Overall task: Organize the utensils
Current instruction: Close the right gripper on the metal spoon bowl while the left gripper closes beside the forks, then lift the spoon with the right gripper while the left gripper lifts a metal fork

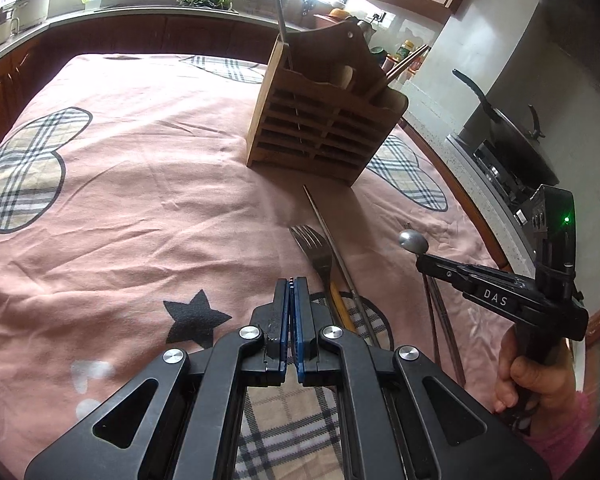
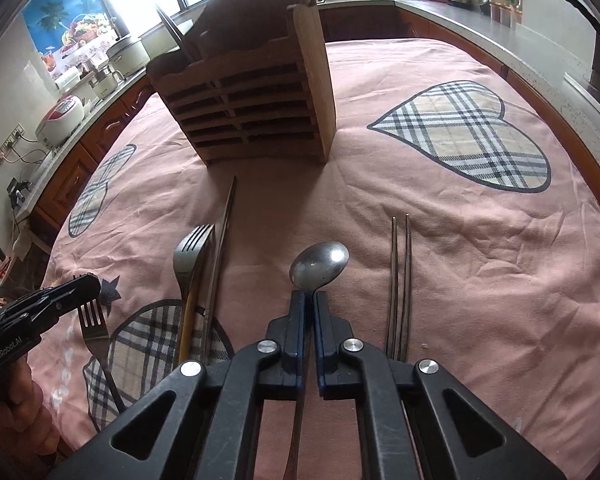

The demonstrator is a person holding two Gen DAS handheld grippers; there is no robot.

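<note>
My right gripper (image 2: 309,294) is shut on the neck of a metal spoon (image 2: 320,264), whose bowl sticks out past the tips. The left wrist view shows the same gripper (image 1: 420,260) and spoon (image 1: 414,242) above the pink cloth. My left gripper (image 1: 293,280) has its pads pressed together with nothing showing between them. In the right wrist view a small fork (image 2: 94,322) lies just under the left gripper (image 2: 90,284); I cannot tell if they touch. The slatted wooden utensil holder (image 1: 324,132) (image 2: 252,108) stands upright beyond, with several utensils in it.
A yellow-handled fork (image 1: 318,252) (image 2: 190,256) and a thin metal rod (image 1: 332,240) (image 2: 224,232) lie side by side in front of the holder. A pair of metal chopsticks (image 2: 400,280) lies to the right. Counters with appliances ring the cloth-covered table (image 2: 420,220).
</note>
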